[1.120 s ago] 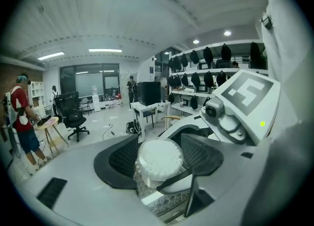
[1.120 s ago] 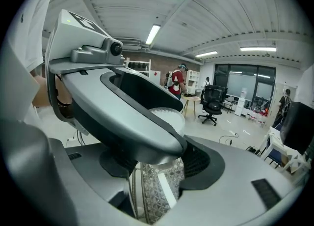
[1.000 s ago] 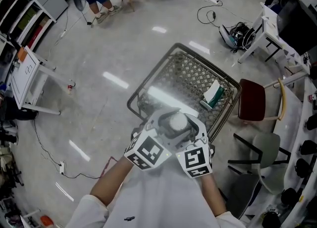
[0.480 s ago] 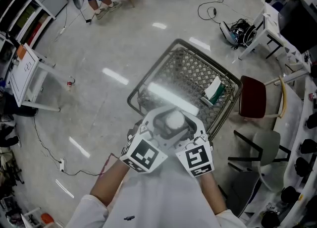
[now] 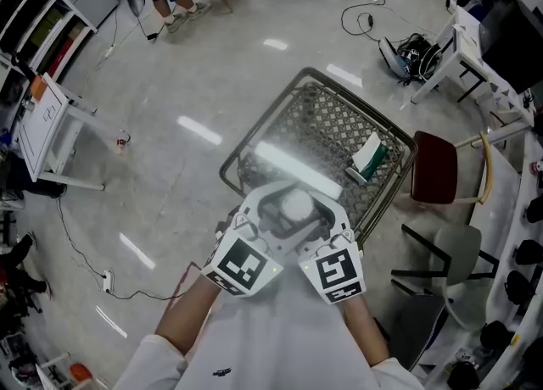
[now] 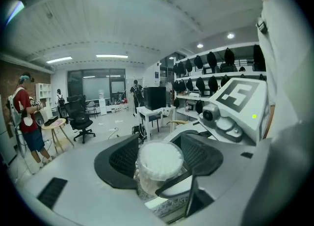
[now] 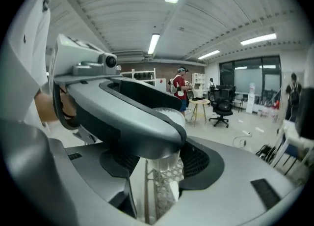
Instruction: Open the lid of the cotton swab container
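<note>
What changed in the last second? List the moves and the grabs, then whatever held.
In the head view, the left claw edged slightly down and to the left, toward the person. Nothing was taken hold of or let go. The left claw and the right claw stay closed on the cotton swab container, held above the wire cart.
</note>
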The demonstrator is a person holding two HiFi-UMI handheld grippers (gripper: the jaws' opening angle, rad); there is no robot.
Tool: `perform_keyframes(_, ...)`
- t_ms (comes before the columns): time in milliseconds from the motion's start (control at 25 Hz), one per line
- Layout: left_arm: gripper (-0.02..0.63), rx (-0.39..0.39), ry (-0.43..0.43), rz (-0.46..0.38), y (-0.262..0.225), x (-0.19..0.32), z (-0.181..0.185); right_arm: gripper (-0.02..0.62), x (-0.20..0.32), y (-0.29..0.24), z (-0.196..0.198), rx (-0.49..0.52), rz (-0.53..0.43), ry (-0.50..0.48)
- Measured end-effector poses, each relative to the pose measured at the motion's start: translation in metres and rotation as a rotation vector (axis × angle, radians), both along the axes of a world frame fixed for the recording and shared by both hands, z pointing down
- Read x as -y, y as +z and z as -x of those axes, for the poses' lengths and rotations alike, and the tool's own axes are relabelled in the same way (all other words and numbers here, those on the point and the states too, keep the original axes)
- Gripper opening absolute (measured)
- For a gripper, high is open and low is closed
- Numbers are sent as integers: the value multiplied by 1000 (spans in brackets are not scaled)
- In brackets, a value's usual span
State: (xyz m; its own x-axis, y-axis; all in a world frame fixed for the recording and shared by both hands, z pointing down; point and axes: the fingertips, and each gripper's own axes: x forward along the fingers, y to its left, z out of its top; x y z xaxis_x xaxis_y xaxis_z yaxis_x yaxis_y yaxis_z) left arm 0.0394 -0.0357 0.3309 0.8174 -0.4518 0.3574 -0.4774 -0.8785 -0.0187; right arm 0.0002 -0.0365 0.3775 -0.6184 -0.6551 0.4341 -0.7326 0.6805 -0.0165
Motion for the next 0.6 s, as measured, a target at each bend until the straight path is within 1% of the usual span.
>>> perform_keyframes(80,267,14,-14,1,3,1,-1,239,3,2,-4,-121,-51,9)
perform_keyframes(120,267,17,-20,8,7,3,-2,239,4,4,-5,-160,-65,8)
perform_keyframes(240,284,12,-10,47,13,5,-7,239,5,7,-10,-213,-78,3)
perform_keyframes(320,276,16,9,58,12,4,-10,239,4,6,-12,-229,-81,8)
perform_keyframes(400,270,7,17,50,8,3,-10,239,3,2,-11,-204,-77,13)
perform_keyframes(600,262,-38,0,32,-2,4,-2,239,3,-6,-1,-62,-48,-14)
